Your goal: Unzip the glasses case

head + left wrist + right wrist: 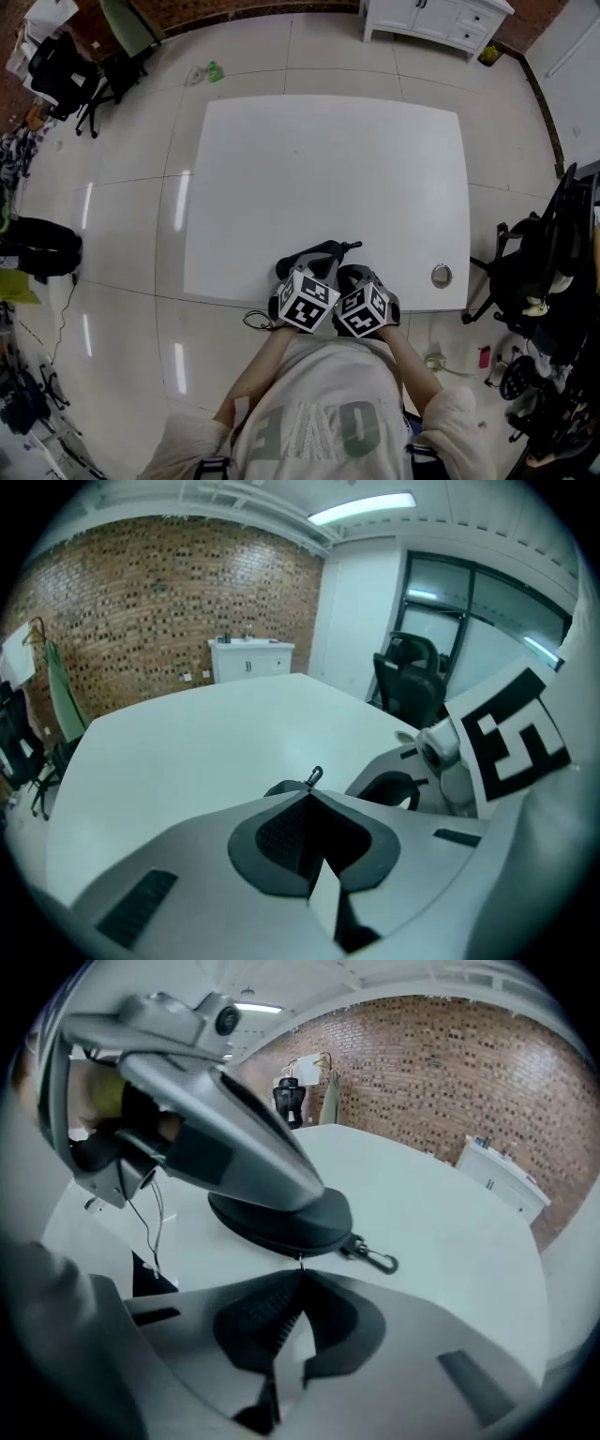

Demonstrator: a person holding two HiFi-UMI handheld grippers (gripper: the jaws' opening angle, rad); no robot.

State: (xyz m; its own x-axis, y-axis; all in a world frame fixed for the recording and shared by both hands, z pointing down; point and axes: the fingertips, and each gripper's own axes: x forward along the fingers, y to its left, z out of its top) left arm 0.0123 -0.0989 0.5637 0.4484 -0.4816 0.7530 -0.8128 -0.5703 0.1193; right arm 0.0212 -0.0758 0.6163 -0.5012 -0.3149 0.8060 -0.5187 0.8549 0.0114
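Glasses case (317, 255) lies at the near edge of the white table (328, 159), right at the tips of both tools I'm watching.

Starting on the left: the left gripper (309, 797) has its fingers (277, 836) closed pad to pad. Over their tips I can see the case's dark shell just beyond and a little to the left. The small clip (315, 776) on the end of the case stands up just past the point where the tips meet. In the right gripper view, this same gripper shows as one grey wedge laid across the lid of the case, its end resting on top of the shell.

In the middle, the case sits flat on the table, touched by one gripper from above and by the other at its seam.

On the right: the right gripper (300, 1269) also has its fingers (253, 1321) drawn fully together. Their tips meet on a thin metal zip pull (300, 1259) that comes off the near seam of the case, so the shell lies just ahead of the tips. The clip lies on the table just beyond the tips and to their right.

In the head view the two marker cubes sit side by side, nearly touching, with the case just ahead of them. A round metal fitting (441, 276) is set in the table off to the right, well apart from the right fingers.
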